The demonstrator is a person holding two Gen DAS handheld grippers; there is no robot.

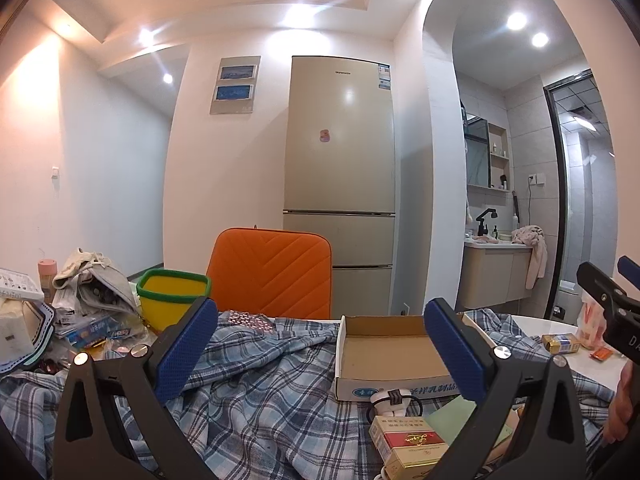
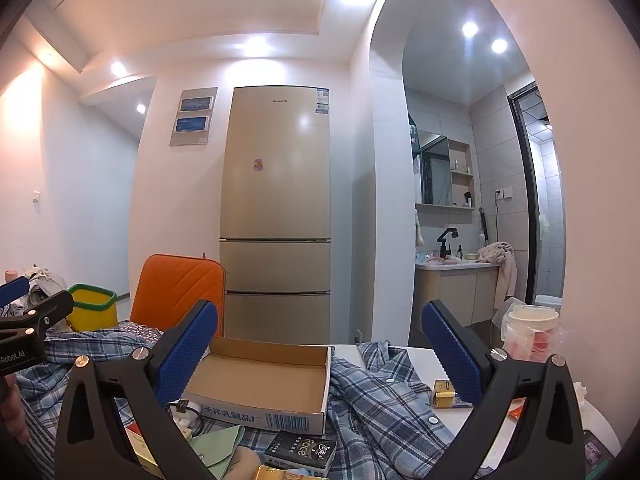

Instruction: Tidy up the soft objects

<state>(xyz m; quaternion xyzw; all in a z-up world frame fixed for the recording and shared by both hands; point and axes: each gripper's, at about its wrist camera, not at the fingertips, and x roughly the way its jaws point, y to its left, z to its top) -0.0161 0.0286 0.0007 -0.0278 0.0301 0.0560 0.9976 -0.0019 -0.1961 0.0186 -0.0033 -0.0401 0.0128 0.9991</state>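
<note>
One plaid shirt (image 1: 260, 392) lay rumpled across the table, spreading under the shallow cardboard box (image 1: 384, 352), which sat at its twelve o'clock edge. Both the left gripper (image 1: 320, 354) and the right gripper (image 2: 320, 356) hovered above it, jaws spread wide, gripping nothing. Judged an approach step; next, descend and pinch a fold of cloth.

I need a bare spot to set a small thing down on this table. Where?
Bare white table shows right of the plaid shirt, before the plastic cup. The open cardboard box is empty too. The left side by the yellow bin is piled with clutter, and packets crowd the near edge.
</note>
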